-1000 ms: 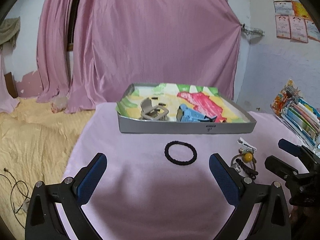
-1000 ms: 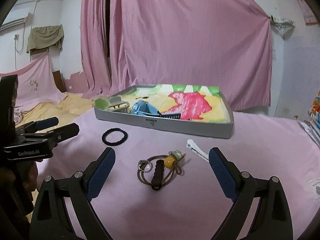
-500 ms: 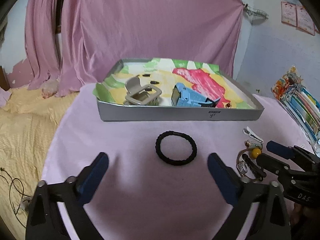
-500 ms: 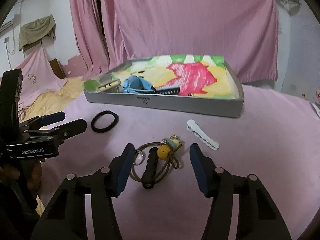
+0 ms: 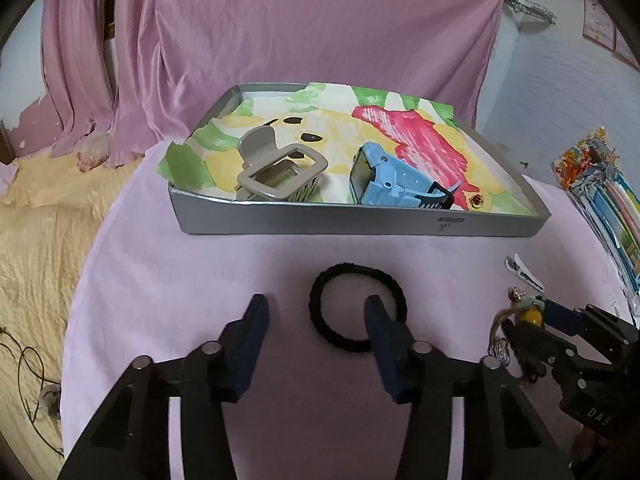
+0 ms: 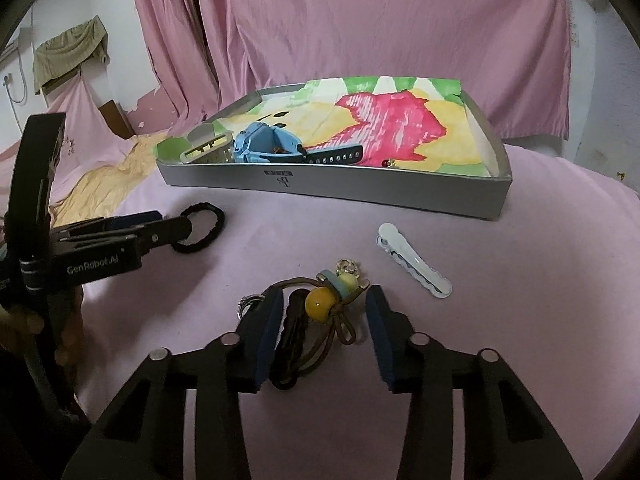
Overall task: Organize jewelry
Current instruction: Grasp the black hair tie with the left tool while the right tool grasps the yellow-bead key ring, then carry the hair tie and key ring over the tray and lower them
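While angled down, both claws (image 5: 316,312) (image 6: 324,304) closing

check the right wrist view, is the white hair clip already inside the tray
No, the white hair clip lies on the pink cloth in front of the tray, outside its wall.

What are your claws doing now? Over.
Left gripper closing, one finger inside hair tie. Right gripper closing around bead cord. Neither gripped yet. Nothing in the way.
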Action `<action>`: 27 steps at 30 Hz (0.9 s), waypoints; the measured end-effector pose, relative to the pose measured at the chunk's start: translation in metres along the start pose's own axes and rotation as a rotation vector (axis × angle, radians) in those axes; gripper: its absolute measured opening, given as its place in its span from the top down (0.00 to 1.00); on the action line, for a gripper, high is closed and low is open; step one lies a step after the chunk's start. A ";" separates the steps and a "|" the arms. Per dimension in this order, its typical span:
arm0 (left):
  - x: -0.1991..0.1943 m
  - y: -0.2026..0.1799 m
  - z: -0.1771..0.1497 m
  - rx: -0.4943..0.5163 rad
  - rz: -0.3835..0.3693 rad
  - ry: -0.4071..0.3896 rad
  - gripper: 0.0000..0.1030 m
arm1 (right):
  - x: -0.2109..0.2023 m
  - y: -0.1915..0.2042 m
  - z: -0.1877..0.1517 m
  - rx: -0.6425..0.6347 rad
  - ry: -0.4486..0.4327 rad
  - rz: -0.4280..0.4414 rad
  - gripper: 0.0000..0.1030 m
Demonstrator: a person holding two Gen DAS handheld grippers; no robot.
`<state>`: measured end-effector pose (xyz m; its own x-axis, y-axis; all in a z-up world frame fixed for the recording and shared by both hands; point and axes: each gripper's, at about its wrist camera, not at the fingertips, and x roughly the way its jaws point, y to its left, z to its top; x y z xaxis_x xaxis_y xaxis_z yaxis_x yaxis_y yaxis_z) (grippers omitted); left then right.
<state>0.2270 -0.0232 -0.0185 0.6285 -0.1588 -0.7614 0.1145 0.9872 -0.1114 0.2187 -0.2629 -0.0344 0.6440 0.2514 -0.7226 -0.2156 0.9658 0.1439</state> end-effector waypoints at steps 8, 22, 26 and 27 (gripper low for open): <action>0.006 -0.008 0.005 0.037 0.032 0.018 0.89 | 0.003 -0.001 0.004 0.006 0.008 0.009 0.78; -0.013 -0.020 -0.002 0.027 -0.066 -0.036 0.95 | -0.013 -0.003 0.002 0.022 -0.065 0.072 0.78; -0.024 -0.027 0.000 0.034 -0.086 -0.070 0.95 | -0.022 -0.001 0.004 0.018 -0.098 0.096 0.78; -0.026 -0.028 0.001 0.034 -0.090 -0.078 0.95 | -0.025 -0.001 0.004 0.016 -0.105 0.101 0.78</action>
<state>0.2076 -0.0470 0.0051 0.6721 -0.2487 -0.6974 0.1982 0.9680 -0.1542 0.2056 -0.2696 -0.0139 0.6933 0.3514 -0.6292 -0.2718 0.9361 0.2233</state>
